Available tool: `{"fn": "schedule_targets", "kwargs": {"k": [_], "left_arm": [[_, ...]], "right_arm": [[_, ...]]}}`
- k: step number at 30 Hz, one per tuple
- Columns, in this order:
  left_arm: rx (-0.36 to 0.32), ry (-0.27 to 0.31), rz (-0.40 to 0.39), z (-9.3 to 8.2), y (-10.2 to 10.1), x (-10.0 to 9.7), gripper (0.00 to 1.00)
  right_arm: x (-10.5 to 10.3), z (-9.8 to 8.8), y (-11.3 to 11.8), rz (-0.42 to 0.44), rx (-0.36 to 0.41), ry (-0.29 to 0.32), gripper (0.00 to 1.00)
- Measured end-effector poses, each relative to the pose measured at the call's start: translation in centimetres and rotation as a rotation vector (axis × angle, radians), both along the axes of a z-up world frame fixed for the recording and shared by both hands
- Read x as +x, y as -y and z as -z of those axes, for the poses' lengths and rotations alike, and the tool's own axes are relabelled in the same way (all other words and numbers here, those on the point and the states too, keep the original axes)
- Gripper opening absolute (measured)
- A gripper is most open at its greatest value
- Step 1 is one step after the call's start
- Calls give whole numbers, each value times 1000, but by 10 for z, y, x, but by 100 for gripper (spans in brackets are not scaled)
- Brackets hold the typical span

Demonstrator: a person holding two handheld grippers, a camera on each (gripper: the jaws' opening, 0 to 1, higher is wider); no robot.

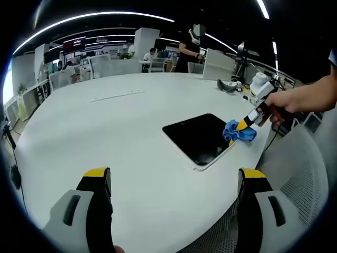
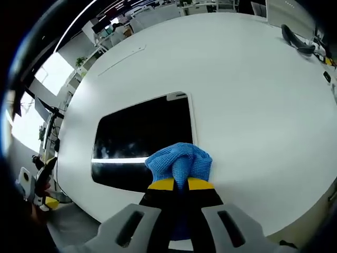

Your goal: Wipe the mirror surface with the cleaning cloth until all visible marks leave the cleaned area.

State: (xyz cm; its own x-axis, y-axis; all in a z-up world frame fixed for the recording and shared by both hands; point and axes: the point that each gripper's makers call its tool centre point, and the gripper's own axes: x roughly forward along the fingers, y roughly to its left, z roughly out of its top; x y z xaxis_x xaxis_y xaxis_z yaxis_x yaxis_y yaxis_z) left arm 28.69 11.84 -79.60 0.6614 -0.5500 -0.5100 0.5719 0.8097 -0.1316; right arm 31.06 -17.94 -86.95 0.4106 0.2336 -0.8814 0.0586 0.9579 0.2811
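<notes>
A dark rectangular mirror (image 1: 199, 137) (image 2: 142, 139) with a pale frame lies flat on the white round table (image 1: 121, 121) (image 2: 247, 84). A bunched blue cleaning cloth (image 1: 238, 132) (image 2: 179, 162) rests at the mirror's near-right edge. My right gripper (image 2: 180, 183) (image 1: 246, 124) is shut on the cloth, held by a person's hand (image 1: 287, 103) coming in from the right. In the left gripper view my left gripper (image 1: 174, 176) stands open, low over the bare table and short of the mirror, with nothing between its yellow-tipped fingers (image 1: 97, 173).
A grey mesh chair (image 1: 295, 179) stands at the table's right edge. A dark curved object (image 1: 227, 86) (image 2: 297, 39) and small items lie at the far side of the table. People and desks fill the office behind. A second gripper device (image 2: 34, 190) shows at lower left.
</notes>
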Motion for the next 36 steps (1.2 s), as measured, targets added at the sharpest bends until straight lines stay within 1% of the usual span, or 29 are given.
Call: {"fn": "schedule_targets", "kwargs": {"k": [8, 12, 19, 23, 25, 27, 30, 33, 34, 36], "left_arm": [[-2, 4, -8, -1, -1, 1, 99], [2, 5, -6, 0, -1, 1, 99], [-1, 4, -14, -1, -2, 2, 99], [16, -16, 4, 5, 2, -2, 99], [26, -11, 17, 5, 4, -2, 99], [19, -10, 13, 4, 2, -2, 99], [5, 0, 2, 1, 1, 0, 99], [-3, -4, 8, 0, 1, -1, 99], [1, 10, 9, -1, 1, 0, 99], [18, 5, 9, 2, -1, 0, 99]], "right_arm": [[2, -1, -4, 28, 4, -17, 0], [2, -1, -9, -1, -13, -17, 0], [4, 0, -10, 4, -15, -24, 0], [3, 0, -14, 4, -7, -28, 0], [2, -1, -17, 5, -6, -27, 0], [1, 0, -21, -1, -5, -30, 0], [1, 0, -22, -15, -29, -27, 0], [2, 0, -27, -15, -22, -30, 0], [2, 0, -30, -20, -20, -32, 0], [1, 0, -37, -24, -3, -40, 0]]}}
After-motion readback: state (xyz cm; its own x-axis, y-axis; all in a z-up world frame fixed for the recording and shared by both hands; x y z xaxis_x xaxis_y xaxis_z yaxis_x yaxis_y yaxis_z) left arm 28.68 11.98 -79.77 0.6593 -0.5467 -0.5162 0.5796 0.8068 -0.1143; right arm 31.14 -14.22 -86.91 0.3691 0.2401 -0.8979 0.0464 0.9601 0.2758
